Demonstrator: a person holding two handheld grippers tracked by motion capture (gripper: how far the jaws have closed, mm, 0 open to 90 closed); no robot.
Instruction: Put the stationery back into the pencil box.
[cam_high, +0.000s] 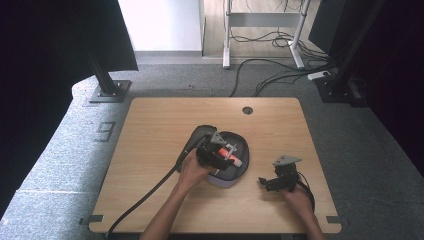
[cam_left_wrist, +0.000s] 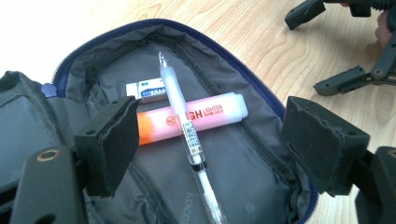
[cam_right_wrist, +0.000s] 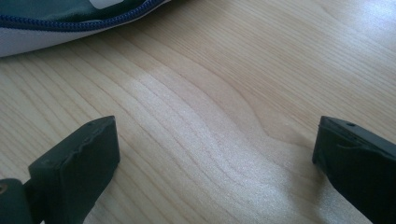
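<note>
Both grippers, left (cam_left_wrist: 196, 140) and right (cam_right_wrist: 210, 163), stood apart and empty; with the pen (cam_left_wrist: 187, 135) and highlighter (cam_left_wrist: 191, 116) lying inside the pencil case (cam_left_wrist: 261, 88), zipping it likely came next.

Wooden table (cam_high: 160, 150); open pencil case (cam_high: 240, 167) lying on it.
</note>
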